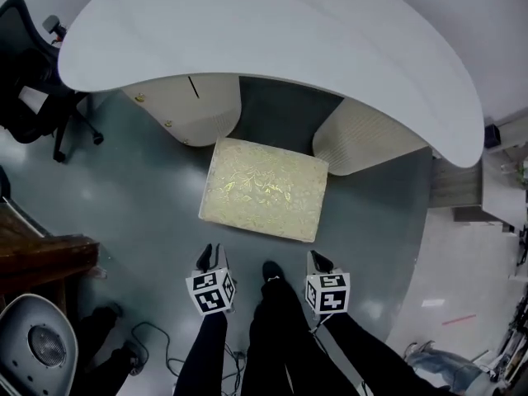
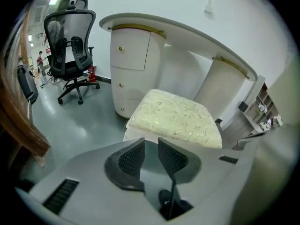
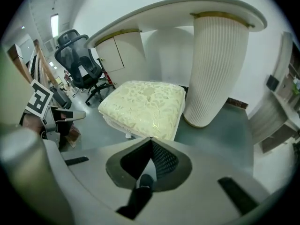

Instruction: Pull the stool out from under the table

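The stool [image 1: 264, 188], a low rectangle with a pale gold patterned cushion, stands on the grey floor in front of the curved white table [image 1: 272, 31], mostly out from under its edge. Both gripper views show the stool [image 2: 176, 118] [image 3: 145, 102] ahead and below. My left gripper [image 1: 211, 254] hangs in the air short of the stool's near left corner; in the left gripper view the left gripper [image 2: 151, 142] shows a narrow gap between its pads with nothing in it. My right gripper [image 1: 318, 261] hangs near the stool's right corner; in its own view the right gripper [image 3: 151, 139] has tips that meet, empty.
The table rests on a white drawer cabinet [image 1: 194, 106] and a ribbed white pedestal [image 1: 363, 143], either side of the stool. A black office chair [image 1: 33, 73] stands at the left. A wooden piece [image 1: 41, 258], a round grey appliance [image 1: 37, 345] and floor cables [image 1: 153, 345] lie near my legs [image 1: 272, 328].
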### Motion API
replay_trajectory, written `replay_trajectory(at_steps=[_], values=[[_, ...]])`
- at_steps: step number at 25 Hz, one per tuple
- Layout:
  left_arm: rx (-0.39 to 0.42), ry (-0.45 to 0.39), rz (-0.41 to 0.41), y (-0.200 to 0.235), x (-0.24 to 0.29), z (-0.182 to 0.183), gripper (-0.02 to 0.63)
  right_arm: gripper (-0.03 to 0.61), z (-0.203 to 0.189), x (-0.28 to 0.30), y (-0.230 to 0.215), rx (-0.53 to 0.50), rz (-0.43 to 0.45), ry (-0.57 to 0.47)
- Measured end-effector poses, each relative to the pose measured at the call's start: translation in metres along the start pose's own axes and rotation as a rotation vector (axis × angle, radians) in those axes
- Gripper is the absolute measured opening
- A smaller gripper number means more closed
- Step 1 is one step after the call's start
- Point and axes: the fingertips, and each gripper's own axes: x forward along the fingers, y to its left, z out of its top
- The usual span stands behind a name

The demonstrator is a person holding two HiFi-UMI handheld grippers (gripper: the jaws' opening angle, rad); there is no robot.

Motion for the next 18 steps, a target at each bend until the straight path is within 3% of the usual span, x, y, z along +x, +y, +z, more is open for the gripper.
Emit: replay_trajectory(at_steps=[5, 18], values=[[0.007, -0.009, -0.006, -0.007, -0.033, 0.031, 0.012, 0.005, 0.029, -0.032, 0.009, -0.033, 0.010, -0.013], [0.041, 0.008, -0.055, -0.051, -0.098, 0.072, 0.008, 0.003, 0.070, -0.098, 0.026, -0.095, 0.043, -0.033]])
